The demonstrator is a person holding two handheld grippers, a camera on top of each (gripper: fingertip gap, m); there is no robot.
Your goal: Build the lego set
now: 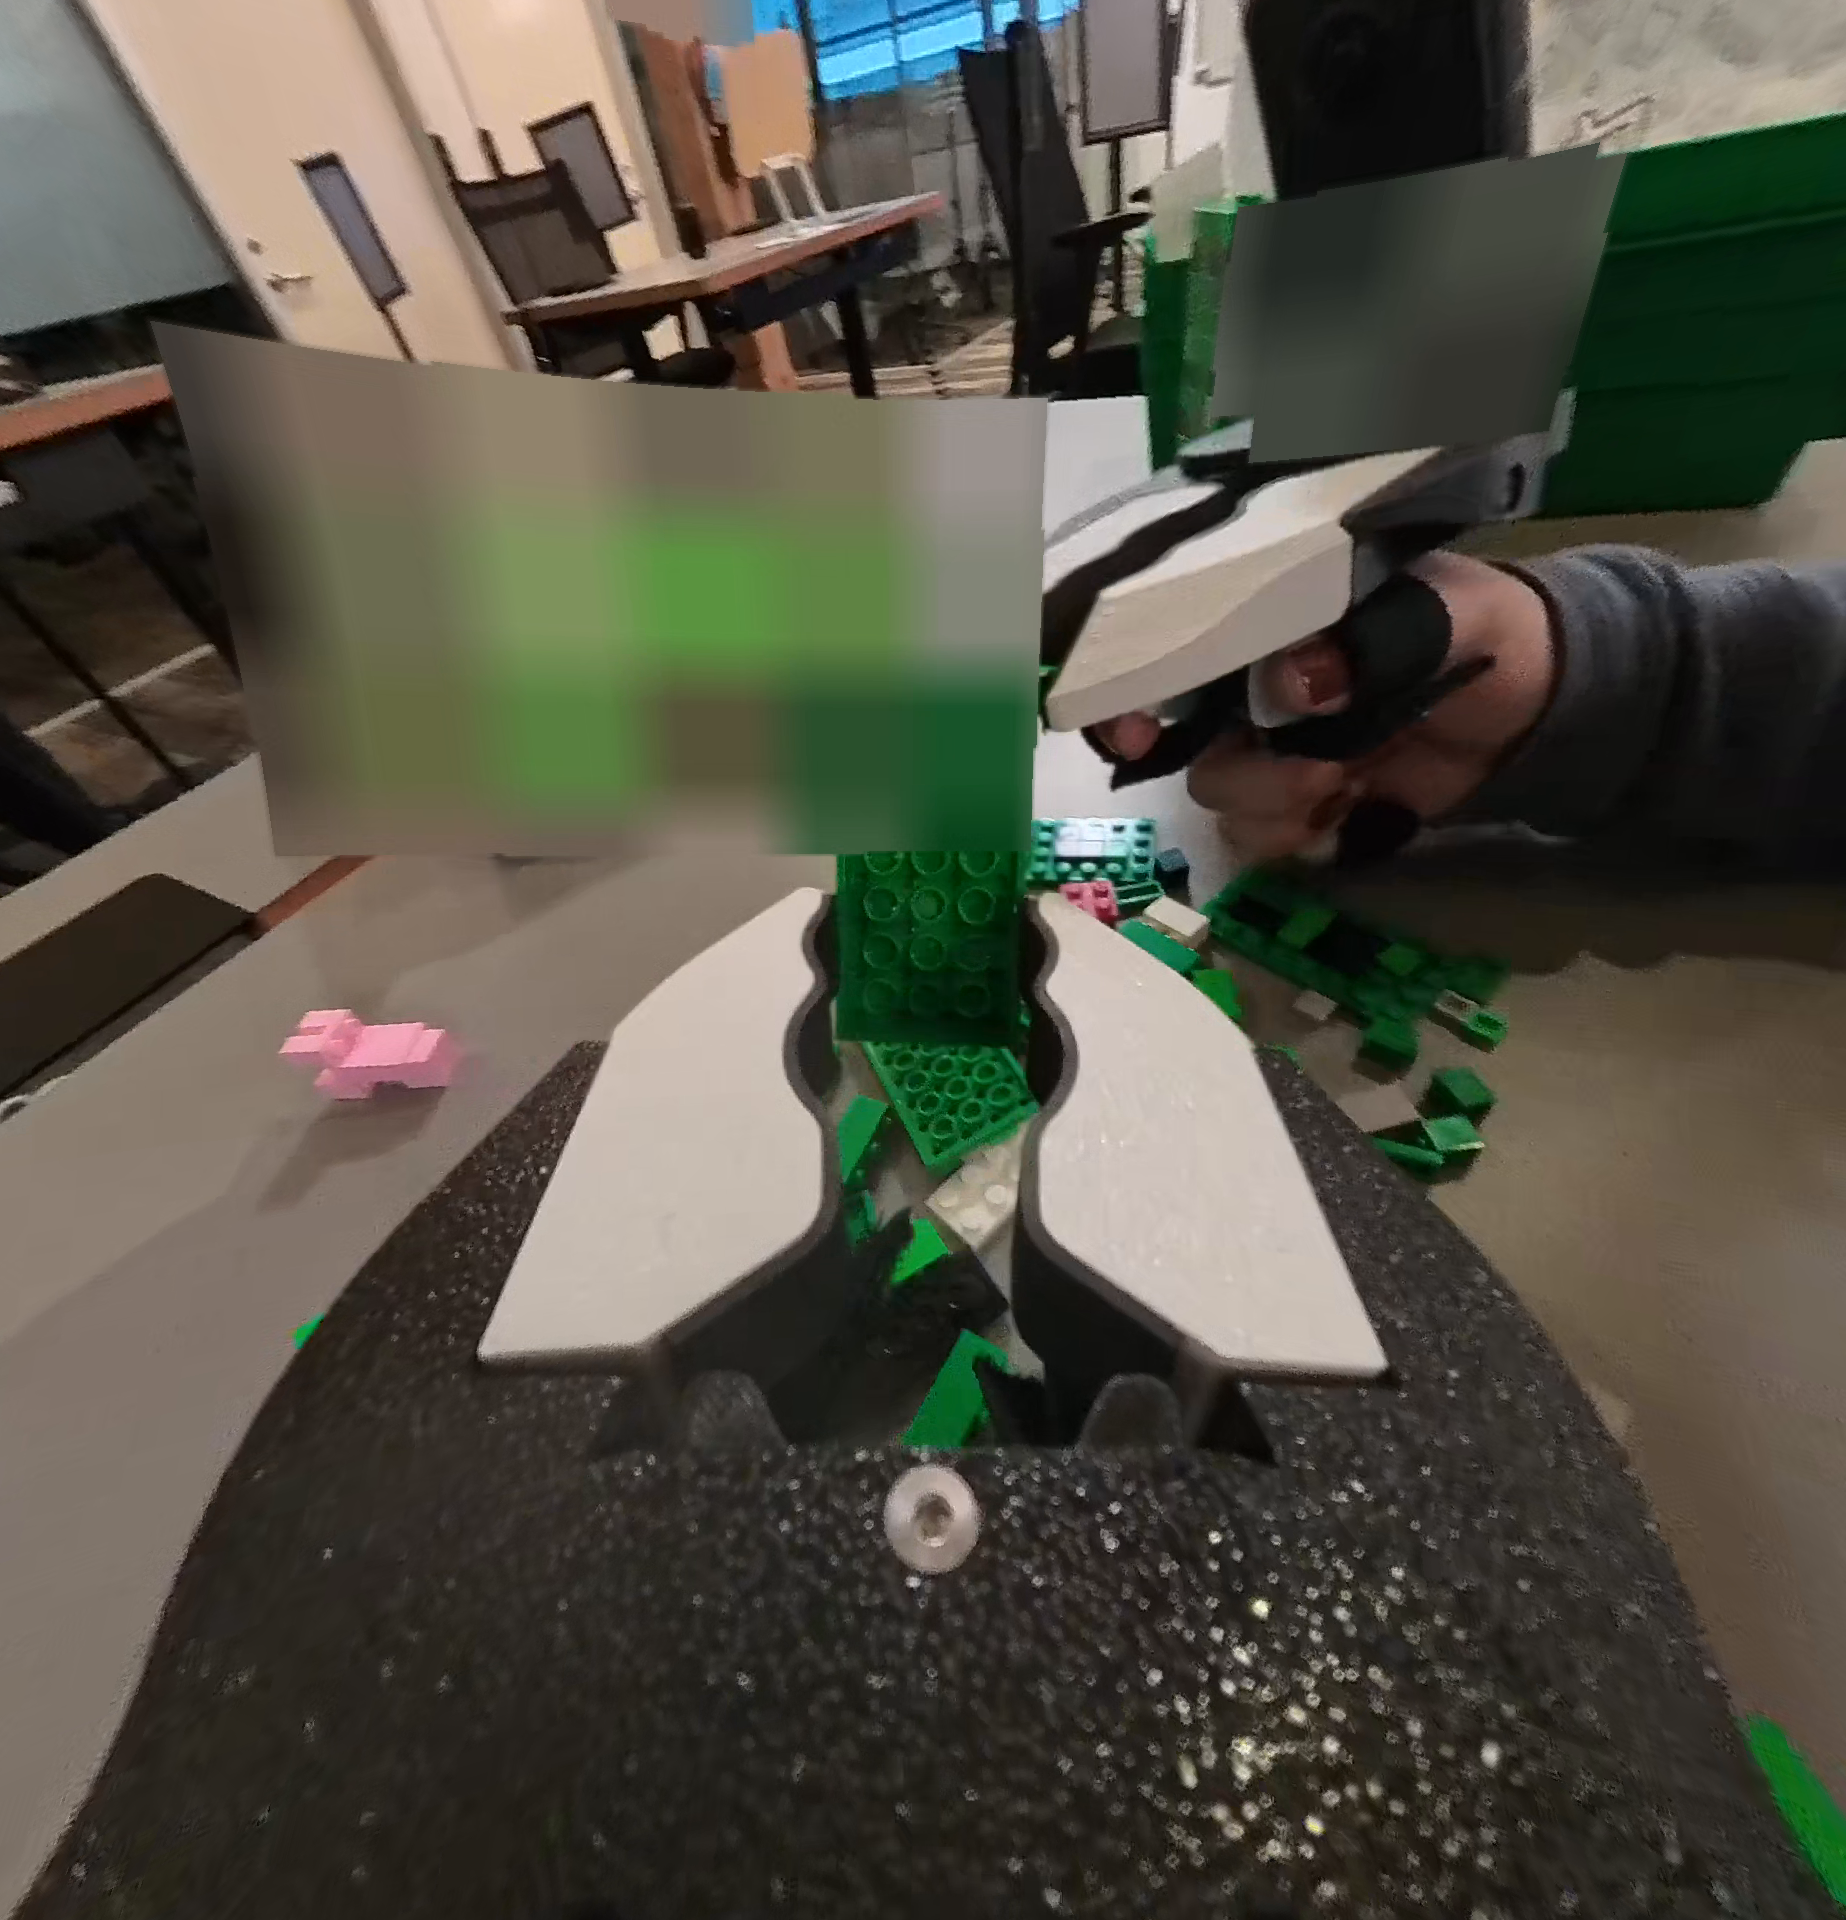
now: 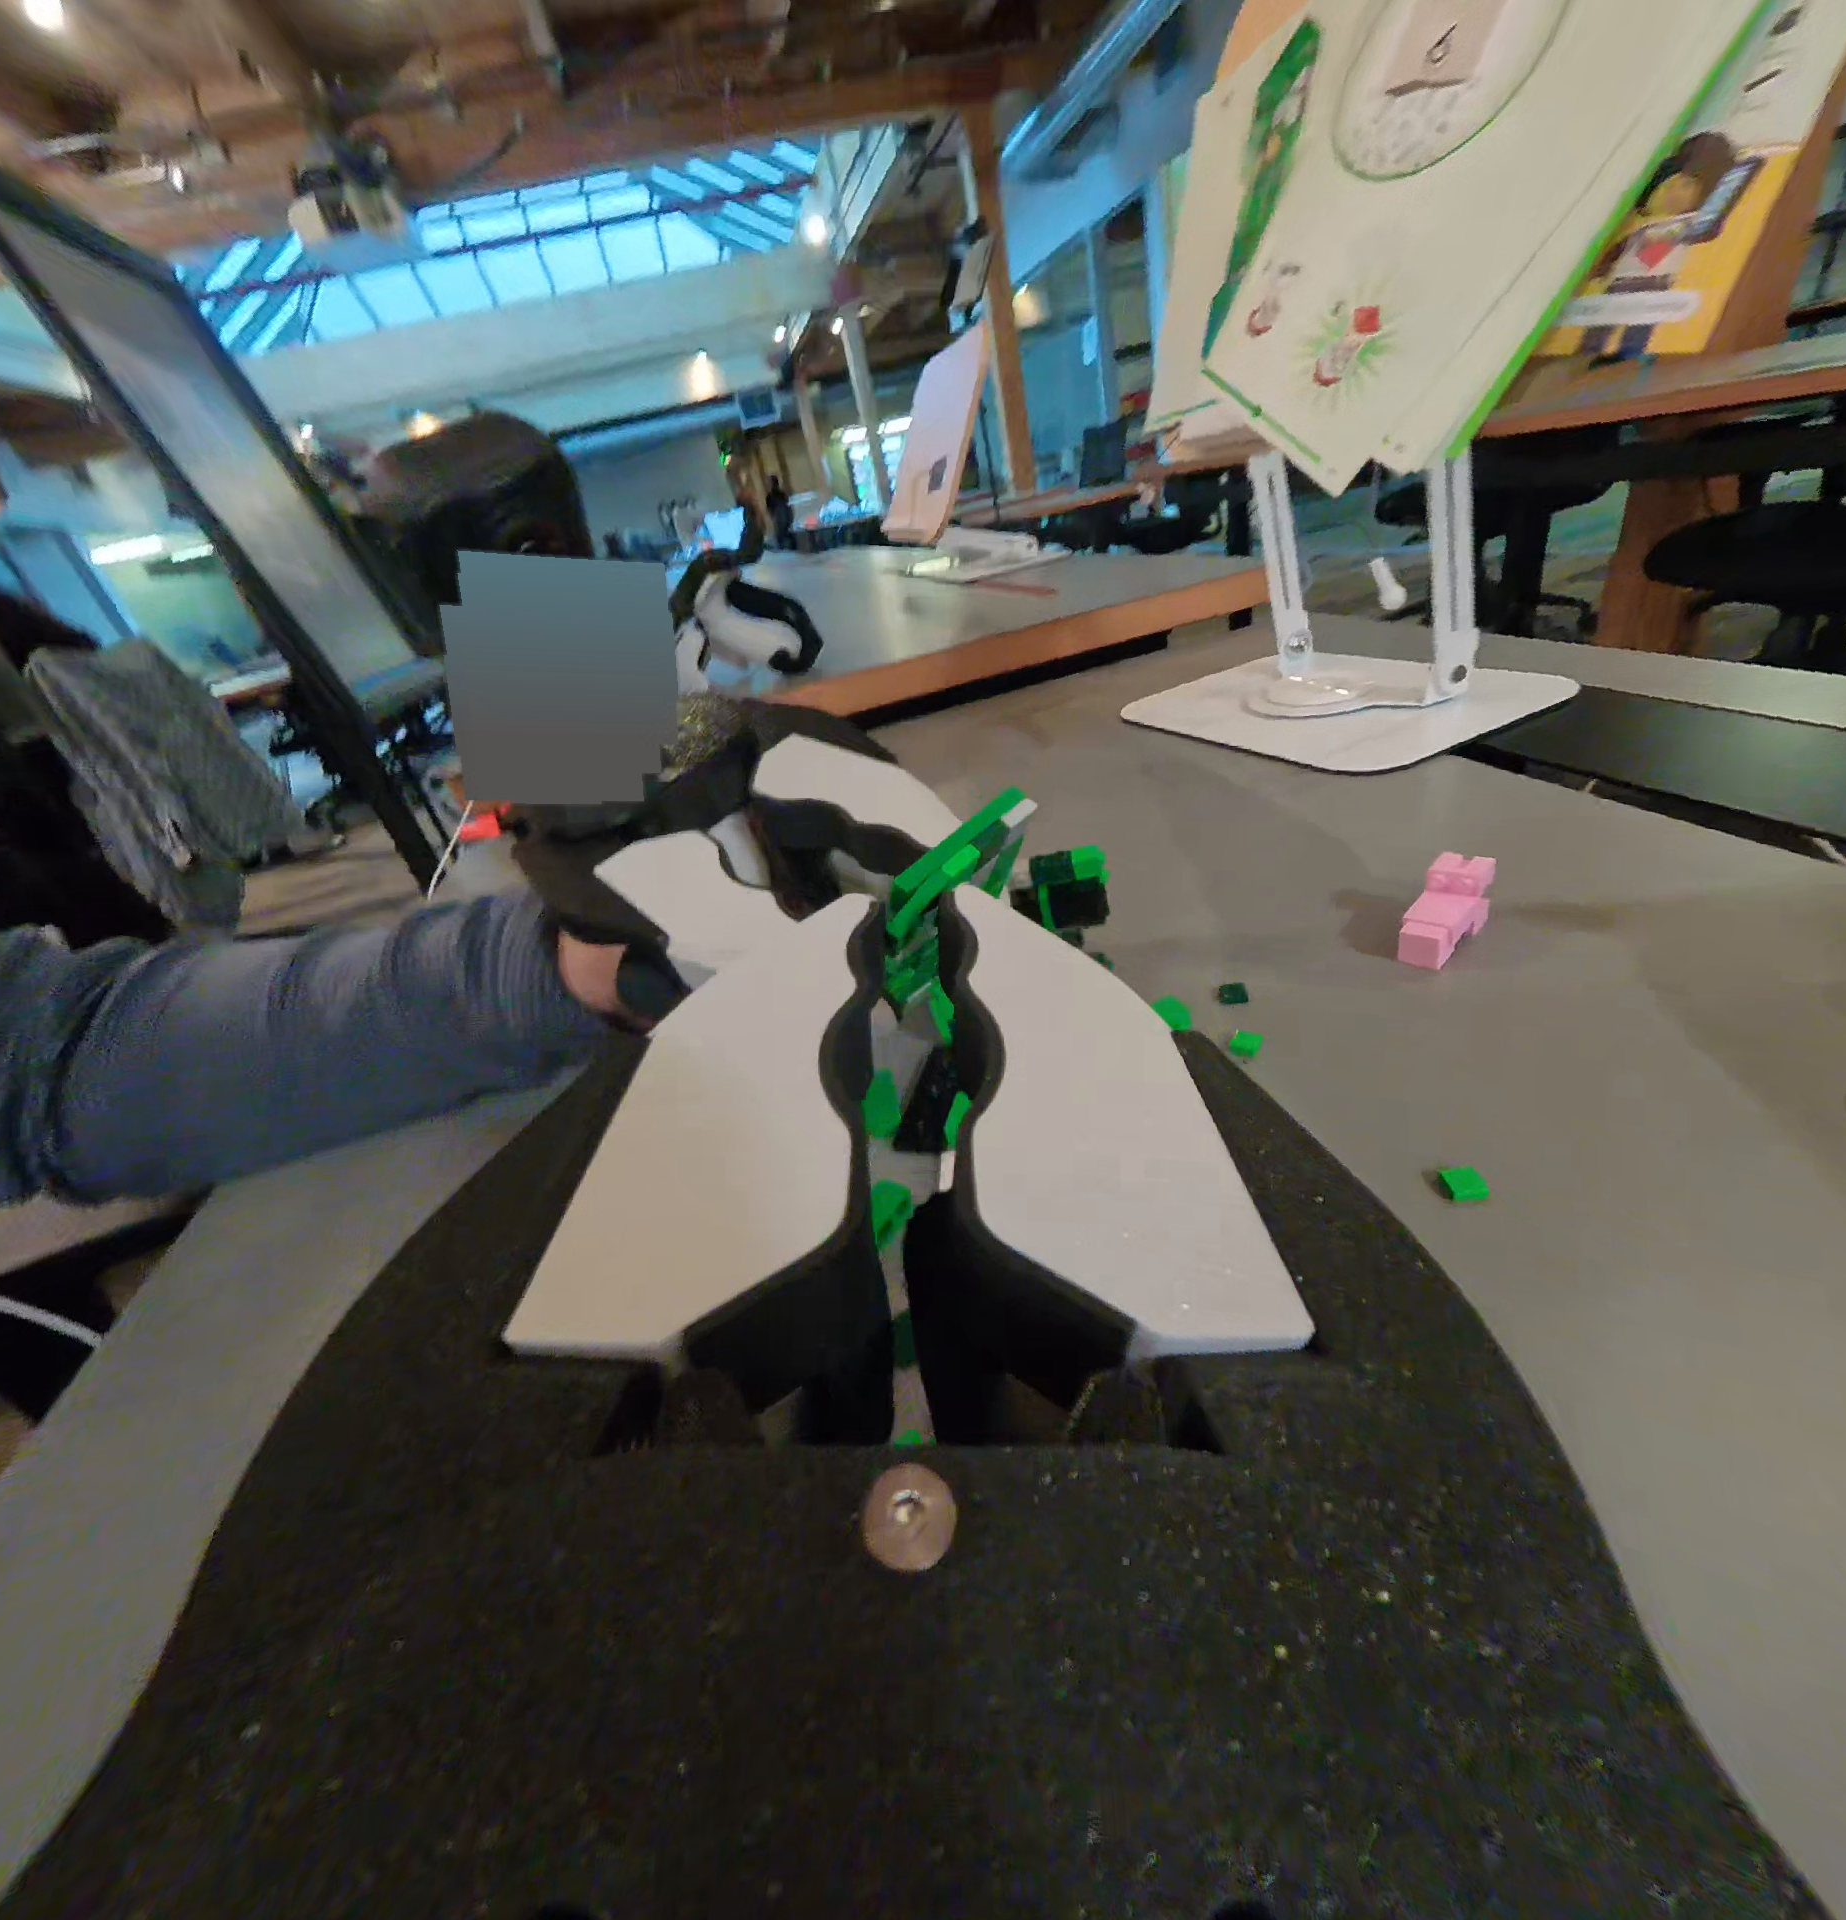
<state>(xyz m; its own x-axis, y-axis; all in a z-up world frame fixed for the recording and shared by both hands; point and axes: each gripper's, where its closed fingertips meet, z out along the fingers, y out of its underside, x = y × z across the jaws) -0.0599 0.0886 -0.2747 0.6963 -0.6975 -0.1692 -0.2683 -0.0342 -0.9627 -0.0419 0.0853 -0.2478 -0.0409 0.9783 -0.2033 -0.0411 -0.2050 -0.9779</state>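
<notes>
The left claw holds a dark green studded lego plate between its 2 grey fingers; the plate stands upright, and its upper part is hidden by a blurred patch. Under the fingers, on the grey counter, lies a flat bright green studded plate with small green and white loose lego pieces around it and further at 2 o'clock. A small pink lego pig stands alone at 10 o'clock, well apart from the heap.

The right claw is narrow and grips a thin stack of green lego plates edge-on near its fingertips. In the left wrist view this claw comes in from 2 o'clock, held by a hand in a grey sleeve, and its tips go behind the blurred patch. In the right wrist view the left claw reaches the same stack from 10 o'clock, so both claws meet at the green build above the counter.

At 1 o'clock in the right wrist view, a white stand carries an open instruction booklet. Single small green tiles lie on the counter at 3 o'clock.
</notes>
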